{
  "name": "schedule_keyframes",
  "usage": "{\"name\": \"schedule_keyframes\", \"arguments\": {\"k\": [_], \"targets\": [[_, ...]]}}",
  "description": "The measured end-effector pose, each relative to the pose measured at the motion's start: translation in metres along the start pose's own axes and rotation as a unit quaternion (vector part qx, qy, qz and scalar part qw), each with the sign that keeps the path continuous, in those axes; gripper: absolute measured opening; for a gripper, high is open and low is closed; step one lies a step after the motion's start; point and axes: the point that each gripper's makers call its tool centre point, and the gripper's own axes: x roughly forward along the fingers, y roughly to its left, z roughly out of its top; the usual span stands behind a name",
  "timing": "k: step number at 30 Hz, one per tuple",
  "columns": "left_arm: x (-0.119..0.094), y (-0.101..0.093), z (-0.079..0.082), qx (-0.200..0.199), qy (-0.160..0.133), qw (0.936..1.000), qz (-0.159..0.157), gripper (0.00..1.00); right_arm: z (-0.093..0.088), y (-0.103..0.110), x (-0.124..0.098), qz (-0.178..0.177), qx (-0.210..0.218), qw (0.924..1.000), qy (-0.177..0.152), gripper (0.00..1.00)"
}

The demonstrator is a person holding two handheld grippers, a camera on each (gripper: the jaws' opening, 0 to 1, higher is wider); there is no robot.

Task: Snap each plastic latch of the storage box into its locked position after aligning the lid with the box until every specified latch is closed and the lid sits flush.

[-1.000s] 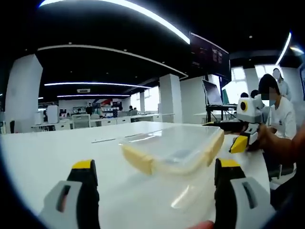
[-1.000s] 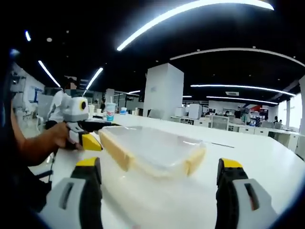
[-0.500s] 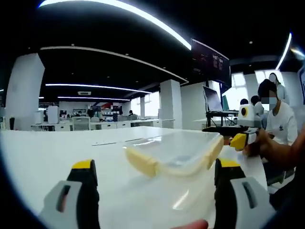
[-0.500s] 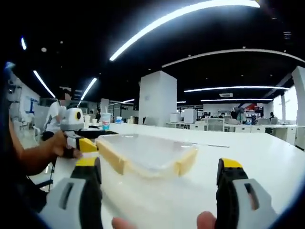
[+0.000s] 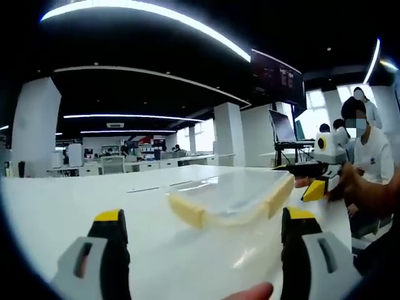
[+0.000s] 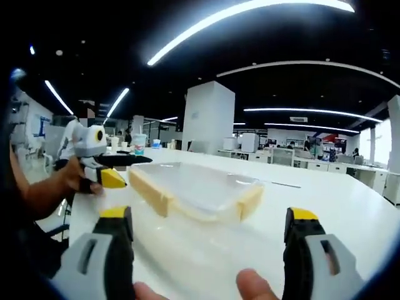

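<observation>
A clear plastic storage box [image 5: 232,195] [image 6: 195,186] with its lid on lies on the white table [image 5: 75,200] between the two grippers. Pale yellow latches [image 5: 187,210] [image 6: 150,191] sit on its short ends. My left gripper [image 5: 207,250] stands open on the near side of the box, nothing between its jaws; it comes into the right gripper view [image 6: 128,169] from the left, held by a hand. My right gripper [image 6: 209,250] is open too, short of the box, and appears in the left gripper view [image 5: 300,178] just beyond the box's right end.
The table [image 6: 350,200] stretches wide around the box. Seated people [image 5: 369,150] and a monitor on a stand [image 5: 281,128] are past its far edge. A cup [image 6: 139,145] stands at the back. A fingertip [image 6: 253,284] shows low between the right jaws.
Both cameras have shifted slightly, so the box sits a little differently in each view. The box itself stays put on the table, and both grippers stay open.
</observation>
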Motion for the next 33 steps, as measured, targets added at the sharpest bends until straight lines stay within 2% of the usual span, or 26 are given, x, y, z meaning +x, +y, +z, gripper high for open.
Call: {"name": "schedule_keyframes", "arguments": {"k": [1,4,6,9,10,12,13,14,15,17,18,19,21,25,27,28,29,31,32,33], "targets": [[-0.002,0.0,0.0,-0.001,-0.001,1.0,0.001,1.0,0.001,0.002,-0.004,-0.001,-0.001,1.0,-0.001,1.0],[-0.009,-0.012,0.002,-0.001,-0.003,1.0,-0.009,1.0,0.007,-0.002,-0.009,-0.03,0.043,0.9985,-0.018,1.0],[-0.015,-0.022,0.009,0.013,-0.016,0.9996,-0.019,1.0,0.012,0.004,-0.015,-0.022,0.024,0.9992,-0.025,1.0],[-0.025,-0.037,0.012,0.023,-0.023,0.9991,-0.025,1.0,0.013,0.016,-0.017,-0.016,0.027,0.9992,-0.026,1.0],[-0.027,-0.043,0.012,0.046,-0.02,0.9982,-0.034,1.0,0.012,0.016,-0.018,-0.03,0.01,0.9993,-0.021,1.0],[-0.029,-0.048,0.01,0.053,-0.016,0.9979,-0.032,1.0,0.016,0.018,-0.019,-0.047,-0.056,0.997,-0.025,1.0],[-0.03,-0.047,0.008,0.065,-0.013,0.9975,-0.024,1.0,0.019,0.027,-0.02,-0.039,-0.075,0.996,-0.03,1.0],[-0.031,-0.048,0.009,0.091,-0.015,0.9955,-0.023,1.0,0.018,0.031,-0.02,-0.037,-0.07,0.9965,-0.027,1.0],[-0.033,-0.054,0.01,0.114,-0.019,0.9926,-0.038,1.0,0.017,0.032,-0.02,-0.038,-0.076,0.9961,-0.024,1.0],[-0.037,-0.072,0.007,0.112,-0.019,0.9919,-0.057,1.0,0.018,0.031,-0.021,-0.041,-0.081,0.9955,-0.026,1.0],[-0.038,-0.075,0.007,0.111,-0.02,0.9919,-0.059,1.0,0.018,0.029,-0.022,-0.039,-0.075,0.9961,-0.025,1.0],[-0.038,-0.077,0.007,0.115,-0.022,0.9912,-0.062,1.0,0.016,0.03,-0.022,-0.03,-0.049,0.9981,-0.022,1.0],[-0.04,-0.086,-0.005,0.116,0.006,0.9893,-0.089,1.0,0.013,0.03,-0.024,-0.008,-0.02,0.9997,-0.012,1.0],[-0.041,-0.096,-0.003,0.118,-0.006,0.9875,-0.104,1.0,0.015,0.028,-0.024,0.001,-0.022,0.9997,-0.014,1.0],[-0.042,-0.108,-0.004,0.126,-0.006,0.9838,-0.127,1.0,0.015,0.034,-0.023,0.017,-0.02,0.9996,-0.013,1.0],[-0.04,-0.107,0.0,0.124,-0.021,0.9846,-0.122,1.0,0.015,0.034,-0.023,0.017,-0.02,0.9995,-0.014,1.0],[-0.039,-0.105,0.005,0.138,-0.035,0.9833,-0.114,1.0,0.017,0.036,-0.022,0.015,-0.023,0.9995,-0.019,1.0],[-0.044,-0.116,-0.011,0.169,0.007,0.9765,-0.133,1.0,0.014,0.045,-0.021,0.031,-0.042,0.9986,-0.007,1.0],[-0.046,-0.127,-0.012,0.176,0.002,0.9739,-0.143,1.0,0.011,0.048,-0.022,0.032,-0.062,0.9976,0.002,1.0],[-0.051,-0.137,-0.014,0.179,0.01,0.9712,-0.157,1.0,0.006,0.057,-0.024,0.044,-0.065,0.9969,0.012,1.0]]}}
